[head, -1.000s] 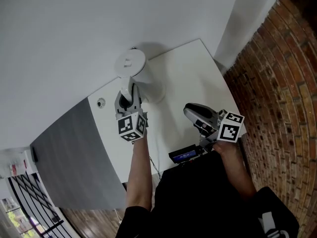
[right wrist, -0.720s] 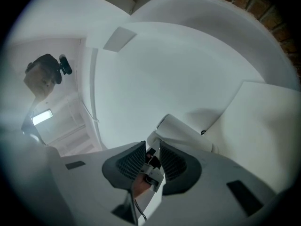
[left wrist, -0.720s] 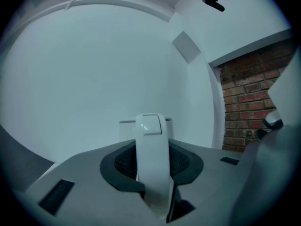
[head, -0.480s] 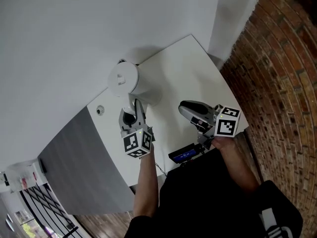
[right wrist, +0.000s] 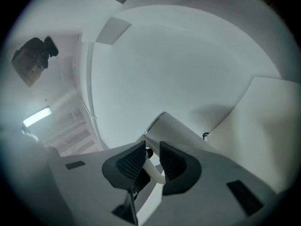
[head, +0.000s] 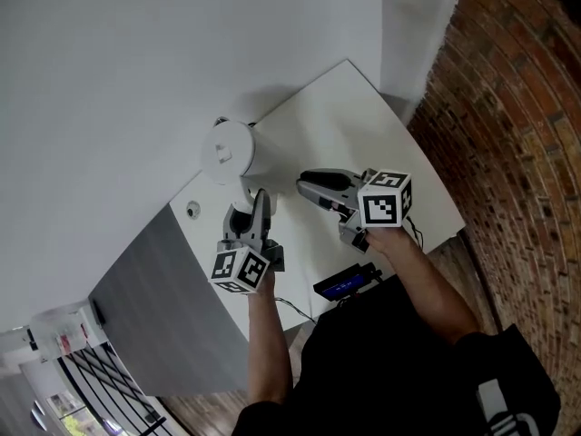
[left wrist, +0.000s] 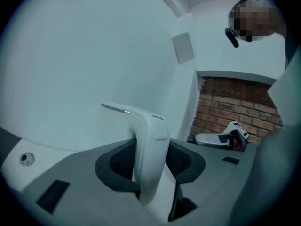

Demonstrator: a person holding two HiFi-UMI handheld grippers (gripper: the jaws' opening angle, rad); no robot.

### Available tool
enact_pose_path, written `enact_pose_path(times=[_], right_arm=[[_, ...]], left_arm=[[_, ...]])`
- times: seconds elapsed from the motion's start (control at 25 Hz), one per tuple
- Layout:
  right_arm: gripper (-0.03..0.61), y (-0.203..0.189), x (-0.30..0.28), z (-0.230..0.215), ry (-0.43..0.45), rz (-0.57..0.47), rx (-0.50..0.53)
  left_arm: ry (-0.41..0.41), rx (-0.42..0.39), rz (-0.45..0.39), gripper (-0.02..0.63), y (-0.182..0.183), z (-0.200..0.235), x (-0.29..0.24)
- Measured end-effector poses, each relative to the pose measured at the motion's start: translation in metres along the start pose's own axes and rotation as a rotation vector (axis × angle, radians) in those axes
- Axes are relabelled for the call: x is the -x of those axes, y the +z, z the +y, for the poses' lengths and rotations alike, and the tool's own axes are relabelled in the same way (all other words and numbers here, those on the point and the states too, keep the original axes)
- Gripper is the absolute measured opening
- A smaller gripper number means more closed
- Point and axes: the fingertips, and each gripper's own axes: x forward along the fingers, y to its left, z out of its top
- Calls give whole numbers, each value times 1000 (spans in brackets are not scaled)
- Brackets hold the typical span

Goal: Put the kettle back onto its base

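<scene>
The handle (left wrist: 150, 145) of the kettle (head: 231, 151) stands loose between the left gripper's (head: 257, 200) just-opened jaws, while the right gripper (head: 305, 185), slightly parted, holds nothing over the bare table (head: 363, 121) beside the wall (head: 136, 71).

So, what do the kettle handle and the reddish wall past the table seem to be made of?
Kettle handle: probably moulded plastic, white and glossy, with soft highlights on its curve. Wall: exposed brick, matt red-brown, with pale mortar joints showing between the courses.
</scene>
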Motion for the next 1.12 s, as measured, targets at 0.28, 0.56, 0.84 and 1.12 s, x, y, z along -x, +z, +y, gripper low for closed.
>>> enact_pose_path(times=[0.28, 0.56, 0.84, 1.12], right_arm=[[95, -4, -35, -7, -16, 66, 22], [95, -5, -20, -8, -27, 79, 28], [95, -8, 9, -12, -67, 54, 4], [95, 0, 40, -20, -111, -4, -12]], left_arm=[[-263, 65, 105, 185, -5, -13, 6], [-558, 12, 243, 186, -16, -26, 13], [-420, 12, 37, 173, 19, -6, -8], [-310, 168, -93, 171, 62, 30, -40]])
